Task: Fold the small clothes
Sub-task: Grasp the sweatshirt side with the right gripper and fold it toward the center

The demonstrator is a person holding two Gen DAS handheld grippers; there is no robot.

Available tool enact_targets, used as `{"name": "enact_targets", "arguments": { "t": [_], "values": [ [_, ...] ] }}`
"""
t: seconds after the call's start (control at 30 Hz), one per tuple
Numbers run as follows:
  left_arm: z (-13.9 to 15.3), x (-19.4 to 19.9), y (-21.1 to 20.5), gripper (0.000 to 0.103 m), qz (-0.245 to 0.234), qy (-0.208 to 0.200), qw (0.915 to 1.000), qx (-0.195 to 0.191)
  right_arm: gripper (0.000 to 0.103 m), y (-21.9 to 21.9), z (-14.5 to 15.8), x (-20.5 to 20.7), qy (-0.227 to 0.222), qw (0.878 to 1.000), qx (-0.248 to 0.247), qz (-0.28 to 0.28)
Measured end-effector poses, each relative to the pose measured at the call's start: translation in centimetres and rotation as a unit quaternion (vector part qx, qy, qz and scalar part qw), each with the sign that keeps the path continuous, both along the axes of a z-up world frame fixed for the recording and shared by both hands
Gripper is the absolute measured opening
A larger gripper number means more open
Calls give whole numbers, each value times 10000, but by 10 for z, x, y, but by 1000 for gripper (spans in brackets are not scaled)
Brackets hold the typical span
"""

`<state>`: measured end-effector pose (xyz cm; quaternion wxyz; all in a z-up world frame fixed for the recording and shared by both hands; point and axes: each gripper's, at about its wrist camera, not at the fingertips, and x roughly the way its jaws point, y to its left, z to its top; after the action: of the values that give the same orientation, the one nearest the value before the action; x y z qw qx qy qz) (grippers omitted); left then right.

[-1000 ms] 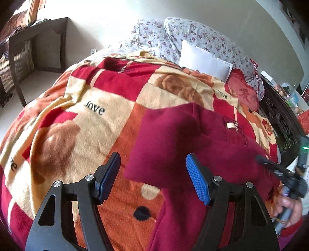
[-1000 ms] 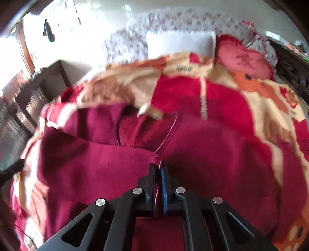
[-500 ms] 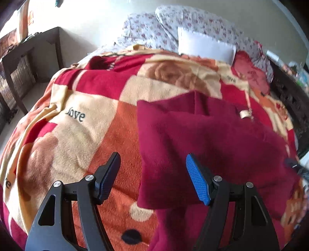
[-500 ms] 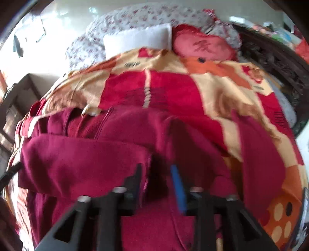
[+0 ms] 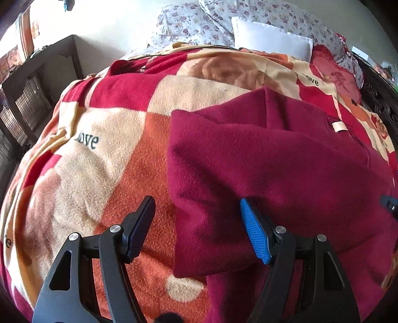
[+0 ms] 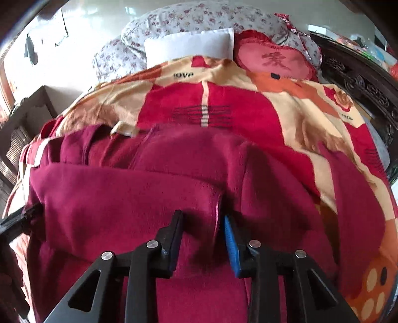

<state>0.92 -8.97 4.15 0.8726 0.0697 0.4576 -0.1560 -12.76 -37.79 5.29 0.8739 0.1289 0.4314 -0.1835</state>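
A dark red fleece garment (image 5: 273, 169) lies partly folded on a patterned bed blanket (image 5: 99, 154); one flap is laid over its body, and a cream neck label (image 5: 338, 126) shows at its far edge. My left gripper (image 5: 197, 223) is open and empty, just above the garment's left folded edge. In the right wrist view the same garment (image 6: 149, 193) fills the foreground. My right gripper (image 6: 204, 228) is open, its jaws either side of a raised fabric edge without pinching it. A loose sleeve (image 6: 353, 198) lies to the right.
Floral pillows (image 6: 199, 22), a white cushion (image 6: 191, 46) and a red cushion (image 6: 276, 59) sit at the bed's head. A dark carved bed frame (image 6: 368, 84) runs along the right. A dark wooden table (image 5: 37, 82) stands left of the bed.
My right gripper was shut on the garment's edge one second ago and has opened, letting the fold drop flat. My left gripper has moved closer over the garment's left edge.
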Motion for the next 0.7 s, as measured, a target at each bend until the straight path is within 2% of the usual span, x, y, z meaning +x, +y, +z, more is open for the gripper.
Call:
{"name": "enact_targets", "arguments": {
  "t": [0.23, 0.33, 0.43, 0.57, 0.6, 0.67, 0.7],
  "values": [
    [25, -19, -3, 71, -85, -239, 9995, -166, 31, 5, 20, -16, -152, 9998, 137, 42],
    [33, -29, -8, 71, -153, -327, 9991, -243, 31, 8, 9, -16, 33, 9999, 134, 100],
    [37, -37, -16, 71, -298, -234, 9987, -327, 32, 4, -12, -10, 310, 9993, 189, 90],
    [41, -46, -25, 71, -520, -286, 9979, -253, 33, -9, 3, -20, 25, 9988, 484, 99],
    [41, -48, -27, 71, -553, -300, 9978, -212, 34, -19, 11, -27, -121, 9986, 514, -44],
    [39, -48, -28, 71, -573, -270, 9978, -198, 46, -40, 22, -38, -243, 9983, 418, -339],
    [38, -48, -28, 71, -561, -239, 9979, -217, 47, -56, 26, -44, -235, 9977, 277, -571]
  ]
}}
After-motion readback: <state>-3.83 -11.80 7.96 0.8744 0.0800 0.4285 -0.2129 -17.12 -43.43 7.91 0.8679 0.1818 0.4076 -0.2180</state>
